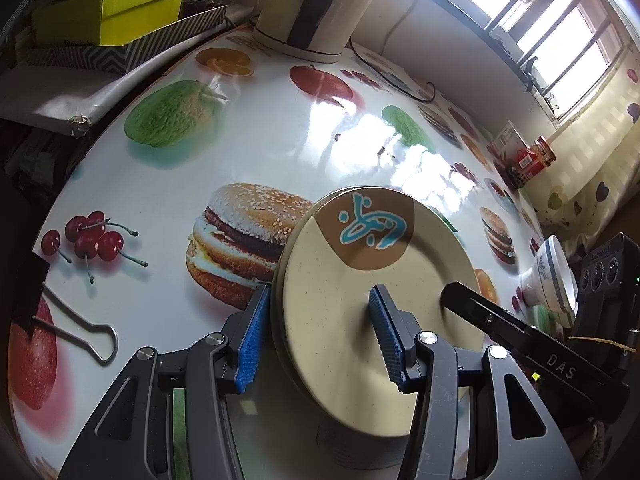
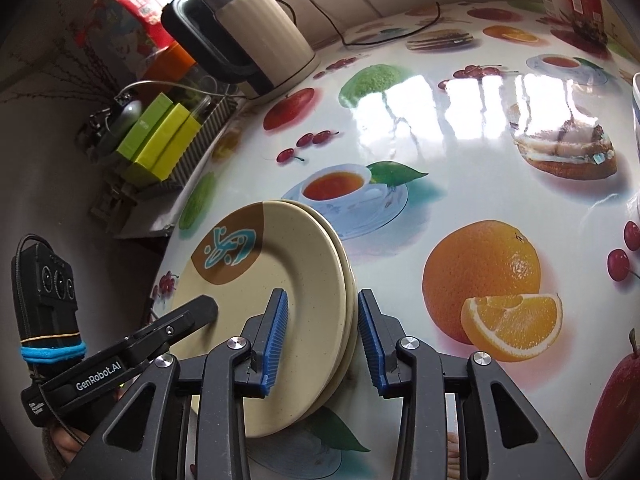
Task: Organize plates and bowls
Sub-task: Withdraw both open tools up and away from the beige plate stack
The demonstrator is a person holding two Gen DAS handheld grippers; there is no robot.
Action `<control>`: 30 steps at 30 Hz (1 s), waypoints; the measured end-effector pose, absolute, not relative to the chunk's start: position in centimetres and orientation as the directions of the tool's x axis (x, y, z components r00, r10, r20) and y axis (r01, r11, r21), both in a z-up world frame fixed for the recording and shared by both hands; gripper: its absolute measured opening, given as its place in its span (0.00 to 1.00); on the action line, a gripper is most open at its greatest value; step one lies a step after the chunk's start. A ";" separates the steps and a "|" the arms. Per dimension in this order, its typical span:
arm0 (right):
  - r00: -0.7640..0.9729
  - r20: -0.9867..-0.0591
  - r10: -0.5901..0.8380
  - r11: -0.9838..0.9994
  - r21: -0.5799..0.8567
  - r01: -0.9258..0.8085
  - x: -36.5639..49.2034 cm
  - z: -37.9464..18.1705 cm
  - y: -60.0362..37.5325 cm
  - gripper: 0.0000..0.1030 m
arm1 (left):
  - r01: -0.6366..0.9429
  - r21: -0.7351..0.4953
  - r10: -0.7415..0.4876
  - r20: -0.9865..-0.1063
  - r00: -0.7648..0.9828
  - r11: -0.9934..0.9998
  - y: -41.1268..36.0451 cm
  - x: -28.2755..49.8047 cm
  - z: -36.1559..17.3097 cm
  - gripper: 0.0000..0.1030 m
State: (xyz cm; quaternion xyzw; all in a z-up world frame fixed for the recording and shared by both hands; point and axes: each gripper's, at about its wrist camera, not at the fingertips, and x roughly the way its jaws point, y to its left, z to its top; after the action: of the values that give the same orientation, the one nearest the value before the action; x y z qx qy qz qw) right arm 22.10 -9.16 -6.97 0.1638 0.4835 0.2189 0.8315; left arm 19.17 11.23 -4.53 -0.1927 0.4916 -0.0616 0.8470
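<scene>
Two stacked beige plates (image 1: 344,320) with a brown patch and a blue motif hang tilted over the fruit-print table (image 1: 248,152). My left gripper (image 1: 320,296) is shut on the stack's near rim, one blue pad under the edge and one on the top face. From the other side, my right gripper (image 2: 322,298) is shut on the same plates (image 2: 296,264), its pads on either side of the rim. The right gripper's black finger (image 1: 464,300) rests on the top plate in the left wrist view. A white bowl (image 1: 552,276) with a blue band lies at the table's right side.
A cream kettle (image 1: 316,4) stands at the back of the table, with its cable (image 1: 404,80) trailing across the cloth. Green boxes (image 1: 120,16) are stacked at the left beyond the table edge. A binder clip (image 1: 80,332) lies near left. A red jar (image 1: 536,156) stands far right.
</scene>
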 end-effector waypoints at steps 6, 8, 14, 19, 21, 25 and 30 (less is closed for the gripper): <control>0.444 -0.731 0.518 0.851 0.490 -0.187 23.8 -7.0 -9.3 0.34 | -0.068 -0.368 -0.286 -0.814 0.506 0.927 10.9 21.0 -4.4 0.50; 0.447 -0.730 0.517 0.852 0.491 -0.183 24.3 -7.0 -9.4 0.34 | -0.059 -0.359 -0.282 -0.815 0.507 0.932 10.7 21.5 -4.4 0.50; 0.462 -0.730 0.504 0.858 0.483 -0.173 25.7 -6.8 -9.6 0.34 | -0.053 -0.359 -0.284 -0.814 0.507 0.932 10.5 22.6 -4.4 0.50; 0.467 -0.728 0.502 0.859 0.485 -0.167 26.3 -6.9 -9.8 0.34 | -0.050 -0.350 -0.277 -0.814 0.510 0.936 10.3 23.0 -4.3 0.50; 0.469 -0.727 0.501 0.859 0.486 -0.164 26.4 -6.9 -9.9 0.34 | -0.047 -0.346 -0.275 -0.815 0.511 0.937 10.3 23.0 -4.3 0.50; 0.473 -0.723 0.504 0.856 0.490 -0.162 26.3 -6.9 -10.0 0.34 | -0.034 -0.329 -0.266 -0.815 0.515 0.944 10.2 22.9 -4.2 0.50; 0.490 -0.725 0.485 0.868 0.470 -0.163 26.2 -6.6 -10.1 0.35 | -0.029 -0.271 -0.214 -0.818 0.534 0.962 10.0 22.3 -3.4 0.50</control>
State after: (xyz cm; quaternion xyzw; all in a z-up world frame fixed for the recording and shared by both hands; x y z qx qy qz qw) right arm 26.21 -10.06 -6.62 0.1719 0.4672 0.1915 0.8459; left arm 22.32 10.02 -3.39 -0.1266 0.4797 -0.0536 0.8666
